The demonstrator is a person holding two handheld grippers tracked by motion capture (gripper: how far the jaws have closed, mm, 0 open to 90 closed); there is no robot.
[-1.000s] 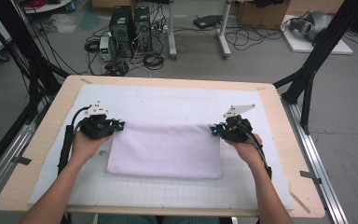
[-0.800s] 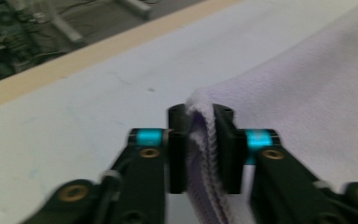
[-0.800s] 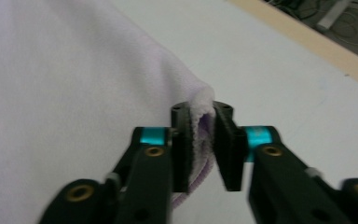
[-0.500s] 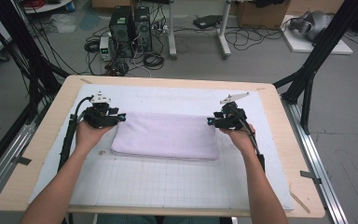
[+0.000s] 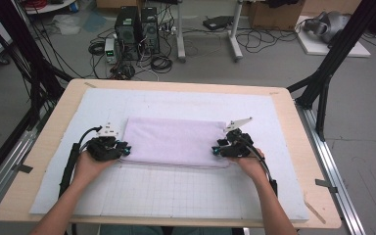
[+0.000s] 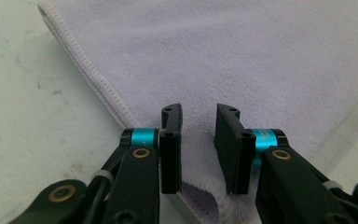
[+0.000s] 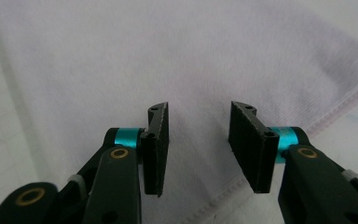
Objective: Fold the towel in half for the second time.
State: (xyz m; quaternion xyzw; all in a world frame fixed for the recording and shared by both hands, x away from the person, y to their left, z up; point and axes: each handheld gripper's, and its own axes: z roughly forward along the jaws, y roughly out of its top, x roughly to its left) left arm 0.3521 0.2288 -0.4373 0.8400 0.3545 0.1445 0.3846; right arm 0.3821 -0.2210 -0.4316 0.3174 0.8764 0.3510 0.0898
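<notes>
looking down from the high view, your left gripper (image 5: 124, 148) sits at the left short edge of the folded pale lilac terry cloth towel (image 5: 176, 142), and your right gripper (image 5: 216, 149) sits at its right short edge. the towel lies flat as a long rectangle on the white gridded mat (image 5: 176, 196) that covers the light wooden table (image 5: 293, 127), about midway across it. from up there the jaws are too small to read, and both hands rest low on the mat.

the left gripper view settles it for that side: your left gripper (image 6: 198, 135) has its jaws apart, with the towel's (image 6: 242, 60) stitched hem running past the left jaw and a rumpled fold of cloth lying in the gap near the base; the pads do not press on it (the jaws have just been narrowing). the right gripper view shows your right gripper (image 7: 198, 135) released too, jaws wider, hovering over the towel's (image 7: 144, 56) corner, whose seam slants off to the right. nothing is pinched there; the cloth lies smooth below the pads. the mat's grid lines show at the left edge of that view.
</notes>
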